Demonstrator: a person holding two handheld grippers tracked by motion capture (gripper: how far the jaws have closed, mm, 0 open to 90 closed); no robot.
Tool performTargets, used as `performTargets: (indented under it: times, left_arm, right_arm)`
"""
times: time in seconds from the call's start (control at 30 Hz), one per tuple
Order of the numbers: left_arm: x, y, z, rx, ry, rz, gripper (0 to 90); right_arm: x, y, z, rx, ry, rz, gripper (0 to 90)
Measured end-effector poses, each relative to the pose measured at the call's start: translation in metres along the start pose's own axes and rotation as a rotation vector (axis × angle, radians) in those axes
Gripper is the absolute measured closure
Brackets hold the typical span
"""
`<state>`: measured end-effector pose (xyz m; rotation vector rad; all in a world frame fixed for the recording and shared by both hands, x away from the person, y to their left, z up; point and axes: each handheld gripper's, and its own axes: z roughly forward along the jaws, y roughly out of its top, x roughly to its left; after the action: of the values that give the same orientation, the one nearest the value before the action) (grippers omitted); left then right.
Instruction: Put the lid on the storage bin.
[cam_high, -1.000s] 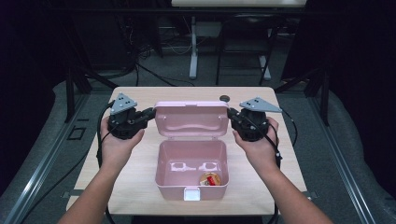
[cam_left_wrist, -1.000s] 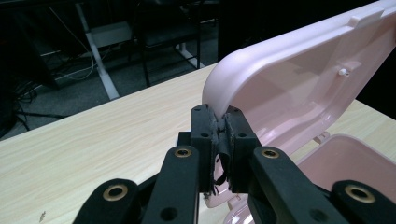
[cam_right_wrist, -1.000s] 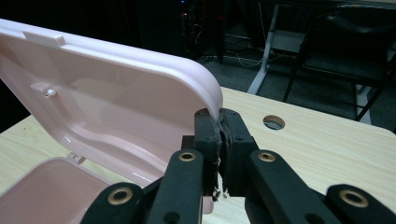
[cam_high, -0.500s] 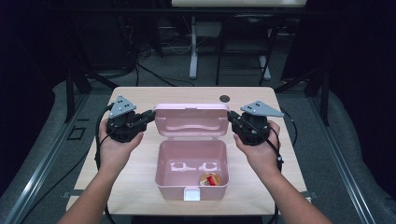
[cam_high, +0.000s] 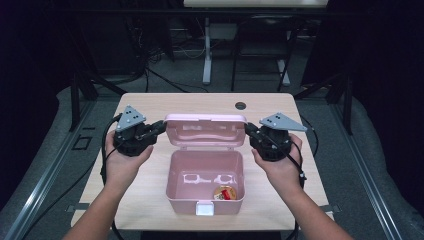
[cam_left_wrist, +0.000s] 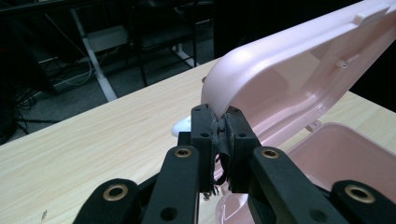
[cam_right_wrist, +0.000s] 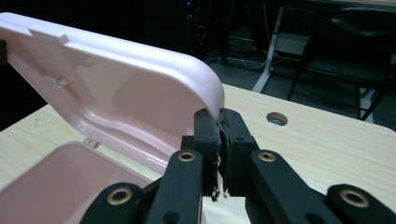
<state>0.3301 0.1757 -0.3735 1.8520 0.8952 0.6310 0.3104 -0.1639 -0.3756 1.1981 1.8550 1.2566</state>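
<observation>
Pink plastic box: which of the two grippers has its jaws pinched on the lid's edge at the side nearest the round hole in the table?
The right gripper: it grips the pink lid on the side below the table's round hole; the left gripper holds the opposite edge.

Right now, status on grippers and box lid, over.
Left gripper and right gripper shut on lid edges. Lid up, box open, small item inside. Nothing in the way.

I hold my left gripper (cam_high: 161, 126) and right gripper (cam_high: 248, 129) against the two side edges of the raised lid (cam_high: 206, 130) of the pink box (cam_high: 205, 201).
</observation>
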Motion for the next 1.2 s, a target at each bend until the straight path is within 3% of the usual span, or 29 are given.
performTargets:
  times: [0.77,1.2]
  left_arm:
    - [-0.008,-0.014,-0.017,0.012,-0.041,0.004,83.5]
    - [-0.015,-0.026,-0.027,0.010,-0.062,0.004,83.2]
  right_arm:
    - [0.009,-0.016,-0.020,0.002,0.030,-0.035,84.5]
    - [0.014,-0.030,-0.030,-0.001,0.053,-0.025,83.3]
